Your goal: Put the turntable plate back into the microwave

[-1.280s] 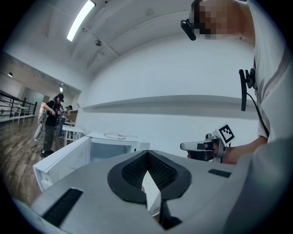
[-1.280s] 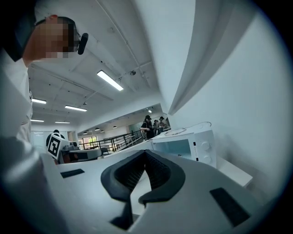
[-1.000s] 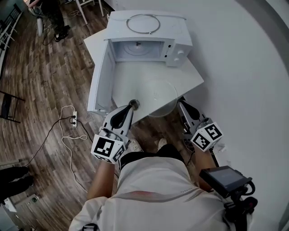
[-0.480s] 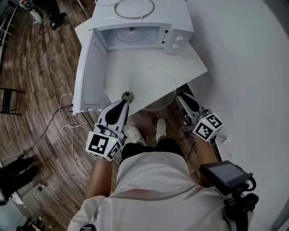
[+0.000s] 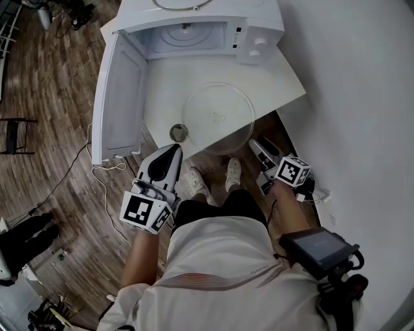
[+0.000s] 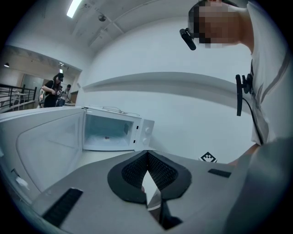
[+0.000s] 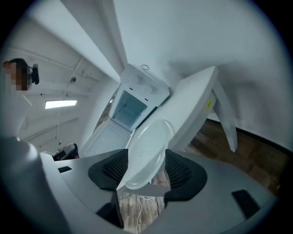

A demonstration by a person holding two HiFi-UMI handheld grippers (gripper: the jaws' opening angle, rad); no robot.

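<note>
The clear glass turntable plate [image 5: 218, 117] lies flat on the white table [image 5: 275, 77], its near rim hanging over the front edge. Behind it the white microwave [image 5: 200, 26] stands with its door [image 5: 119, 97] swung open to the left and its cavity bare. My right gripper [image 5: 253, 143] sits just at the plate's near right rim. In the right gripper view its jaws are opening around the plate [image 7: 149, 146] rim, pads not pressing. My left gripper [image 5: 176, 150] is shut and holds nothing, near the table's front edge; it faces the microwave [image 6: 114, 130].
A small round metal piece [image 5: 178, 132] lies on the table left of the plate. A wire ring [image 5: 174, 6] rests on top of the microwave. A white cable [image 5: 103, 187] trails over the wood floor at the left. The person's shoes [image 5: 194, 182] stand under the table's edge.
Both grippers have sunk toward the table's front edge, the right one more, and it has rolled. Its jaws were shut earlier and now stand apart around the plate's rim.
</note>
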